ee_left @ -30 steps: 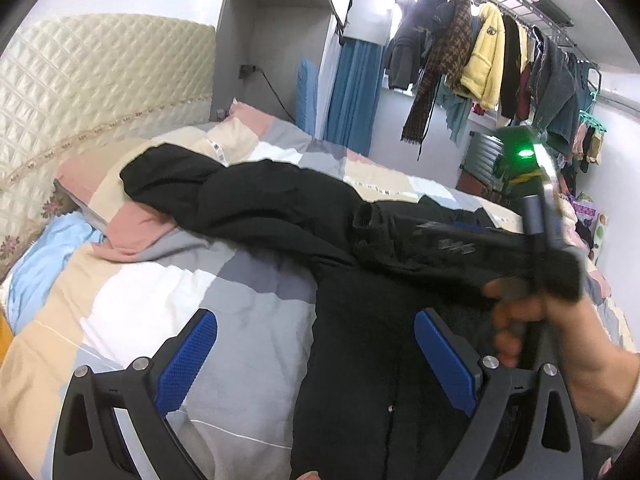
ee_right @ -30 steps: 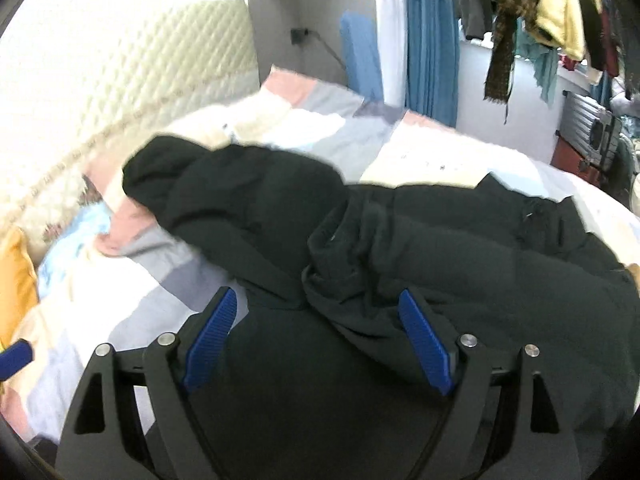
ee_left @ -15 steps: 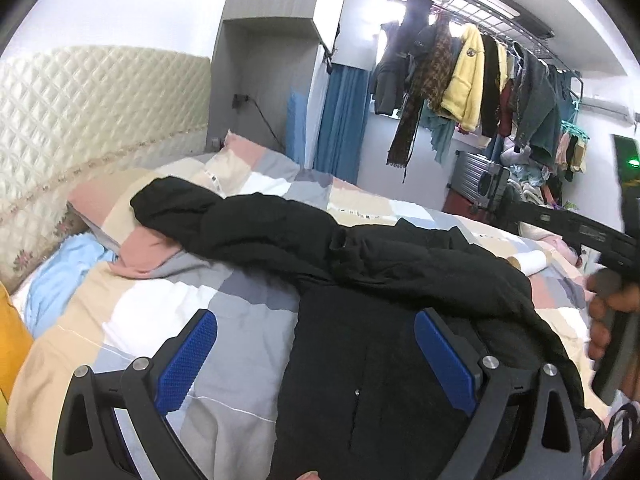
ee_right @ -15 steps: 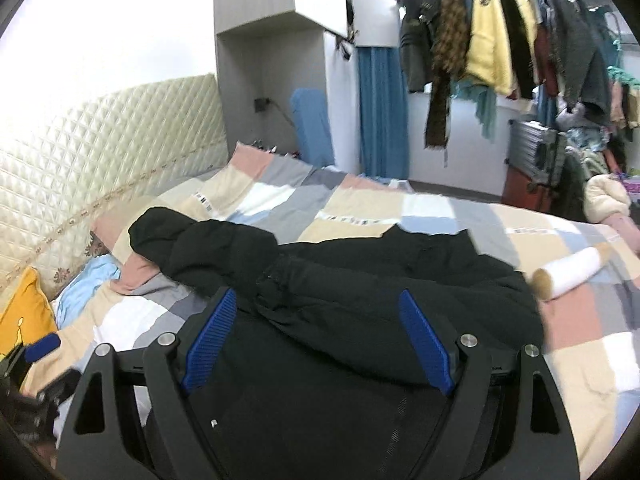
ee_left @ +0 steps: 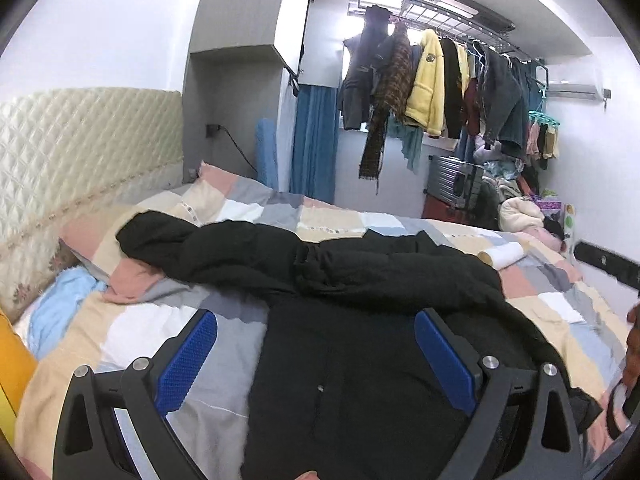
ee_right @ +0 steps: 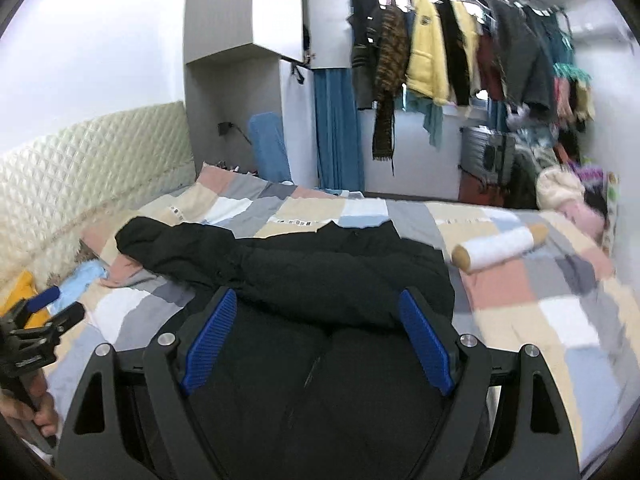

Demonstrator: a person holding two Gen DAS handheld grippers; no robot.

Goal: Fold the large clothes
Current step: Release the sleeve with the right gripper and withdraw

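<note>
Two grippers, both wide open and holding nothing: left gripper [ee_left: 316,354] and right gripper [ee_right: 318,338], each with two blue-padded fingers [ee_left: 187,360] spread apart above the cloth, angled gently downward toward the bed. Right gripper's fingers [ee_right: 426,346] likewise clear of the fabric. A hand [ee_right: 30,402] gripping the left tool's handle, seen at the lower left edge of the right wrist view.

One black coat [ee_left: 360,320], large and padded, spread across the middle of the bed [ee_left: 140,332], its body reaching to the near edge, one sleeve folded over the chest, the other end trailing toward the headboard side. One white roll [ee_right: 498,249] beside the coat, toward the bed's far right corner. One quilted headboard [ee_left: 80,140] along the left edge. One overhead rack of hanging clothes [ee_left: 440,80] past the far edge.
</note>
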